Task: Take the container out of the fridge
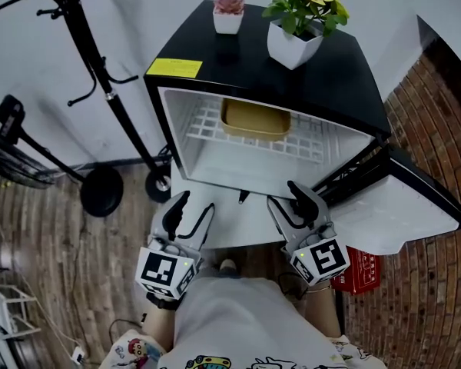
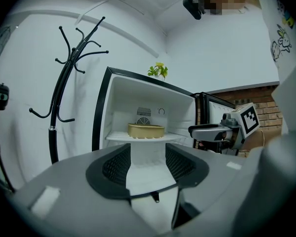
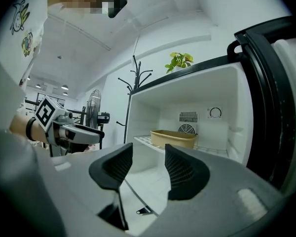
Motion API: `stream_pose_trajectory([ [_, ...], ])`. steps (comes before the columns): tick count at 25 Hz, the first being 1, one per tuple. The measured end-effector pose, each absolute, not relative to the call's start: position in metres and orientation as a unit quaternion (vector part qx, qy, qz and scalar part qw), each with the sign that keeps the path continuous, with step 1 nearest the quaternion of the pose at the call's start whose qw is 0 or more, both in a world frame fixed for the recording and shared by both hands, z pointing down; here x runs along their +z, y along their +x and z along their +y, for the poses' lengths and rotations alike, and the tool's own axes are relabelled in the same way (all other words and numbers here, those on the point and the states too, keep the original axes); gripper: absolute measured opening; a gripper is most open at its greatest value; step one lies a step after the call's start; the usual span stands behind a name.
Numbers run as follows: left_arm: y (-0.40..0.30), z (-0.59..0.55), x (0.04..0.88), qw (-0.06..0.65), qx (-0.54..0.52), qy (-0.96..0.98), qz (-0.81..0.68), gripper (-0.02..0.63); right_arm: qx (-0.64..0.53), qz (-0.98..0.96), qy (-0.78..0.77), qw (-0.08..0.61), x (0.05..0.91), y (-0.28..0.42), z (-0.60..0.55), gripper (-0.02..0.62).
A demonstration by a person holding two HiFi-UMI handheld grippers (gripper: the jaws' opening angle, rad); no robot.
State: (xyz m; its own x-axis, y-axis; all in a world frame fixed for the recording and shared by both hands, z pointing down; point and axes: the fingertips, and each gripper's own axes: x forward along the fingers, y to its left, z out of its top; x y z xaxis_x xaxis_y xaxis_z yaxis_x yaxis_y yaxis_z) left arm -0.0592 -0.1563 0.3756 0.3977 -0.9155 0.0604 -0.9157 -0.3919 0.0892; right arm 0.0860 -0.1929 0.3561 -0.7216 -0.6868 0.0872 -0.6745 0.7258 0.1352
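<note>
The container (image 1: 255,119) is found on the shelf (image 1: 311,141) inside the fridge (image 1: 238,68), ahead of both grippers and well apart from them. The left gripper (image 1: 196,204) and right gripper (image 1: 286,194) are held before the opening, jaws spread, nothing gripped.

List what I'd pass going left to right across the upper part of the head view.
coat stand → yellow label → pink-flowered potted plant → yellow-flowered potted plant → brick wall
</note>
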Motion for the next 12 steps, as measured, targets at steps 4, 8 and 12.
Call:
stream_pose_trajectory([
  [4,-0.057,-0.157,0.379,0.055,0.0,0.832,-0.552,0.217,-0.055,-0.931,0.356,0.063,0.353,0.084,-0.194,0.199],
  [8,-0.058,-0.159,0.372,0.05,0.003,0.831,-0.554,0.217,-0.061,-0.932,0.351,0.062,0.35,0.081,-0.195,0.199],
  [12,-0.059,-0.161,0.371,0.05,0.003,0.834,-0.549,0.217,-0.07,-0.932,0.348,0.073,0.351,0.075,-0.195,0.199],
])
